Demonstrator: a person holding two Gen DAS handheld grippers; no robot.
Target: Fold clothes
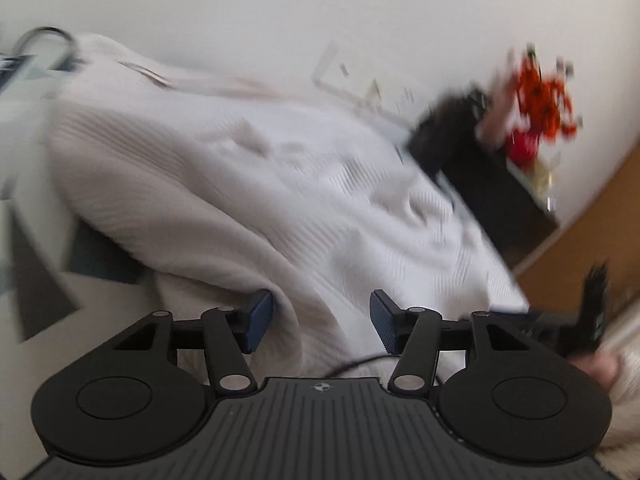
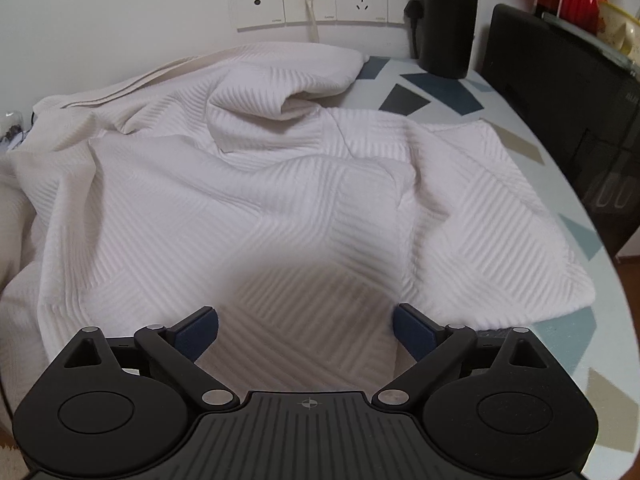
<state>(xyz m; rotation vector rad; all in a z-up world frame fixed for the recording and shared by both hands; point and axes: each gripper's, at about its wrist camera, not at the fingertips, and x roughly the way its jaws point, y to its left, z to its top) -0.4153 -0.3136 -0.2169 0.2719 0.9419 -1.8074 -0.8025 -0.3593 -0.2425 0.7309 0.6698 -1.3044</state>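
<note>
Jaws: both wide, empty. Left gripper [image 1: 322, 322]: tilted, blurred view, over the garment's [image 1: 256, 184] near fold. Right gripper [image 2: 306, 332]: low over the garment [image 2: 256, 208], fingers straddling the near hem, likely placed to pinch it. Garment: white, ribbed, rumpled, spread on the patterned table [image 2: 576, 336] by the wall; folding apparently at its start. Bottle [image 2: 448, 16]: behind, well apart.

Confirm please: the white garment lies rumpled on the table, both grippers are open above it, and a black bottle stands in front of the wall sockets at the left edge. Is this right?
Not quite. The black bottle stands by the wall sockets toward the right, not the left, as the right wrist view shows. The white garment does lie rumpled on the table, with the left gripper and right gripper open.
</note>
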